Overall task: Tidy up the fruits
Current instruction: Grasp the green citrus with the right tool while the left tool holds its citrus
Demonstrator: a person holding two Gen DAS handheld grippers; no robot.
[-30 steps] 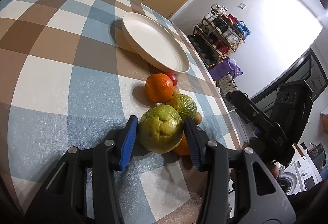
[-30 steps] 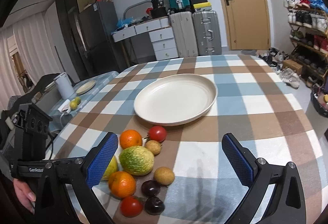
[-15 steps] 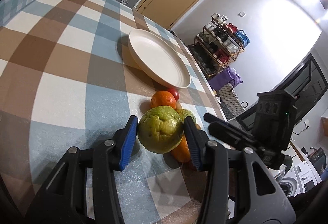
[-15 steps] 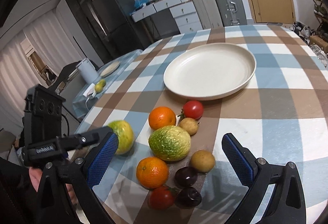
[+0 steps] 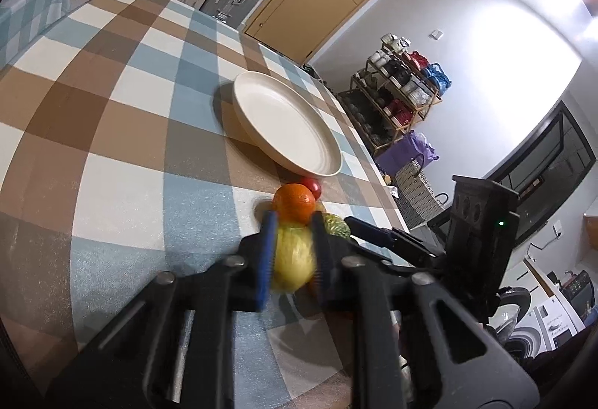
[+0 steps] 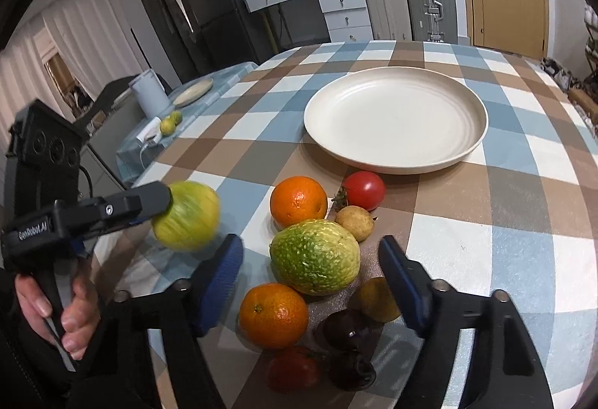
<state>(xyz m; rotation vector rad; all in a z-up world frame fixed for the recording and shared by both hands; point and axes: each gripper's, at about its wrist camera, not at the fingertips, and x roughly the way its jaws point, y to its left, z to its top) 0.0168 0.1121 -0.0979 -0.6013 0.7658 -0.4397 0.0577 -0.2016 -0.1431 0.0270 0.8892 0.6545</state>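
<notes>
My left gripper [image 5: 293, 250] is shut on a yellow-green fruit [image 5: 293, 257] and holds it above the checked tablecloth; the same fruit [image 6: 187, 216] shows blurred in the right wrist view. My right gripper [image 6: 312, 276] is open around the bumpy green fruit [image 6: 314, 261] without touching it. Around that lie two oranges [image 6: 298, 200], [image 6: 273, 315], tomatoes [image 6: 364, 190], small tan fruits [image 6: 354, 222] and dark plums [image 6: 345, 328]. A cream plate [image 6: 396, 121] stands empty beyond them [image 5: 286, 125].
A side table [image 6: 187, 102] at left bears a white jug, a small plate and two small fruits. Suitcases, drawers and a door stand behind the table. A shoe rack [image 5: 407, 91] stands by the right wall.
My left gripper has lifted the yellow-green fruit higher and away from the pile. My right gripper has come down and forward over the pile, and its jaws have narrowed around the bumpy green fruit.
</notes>
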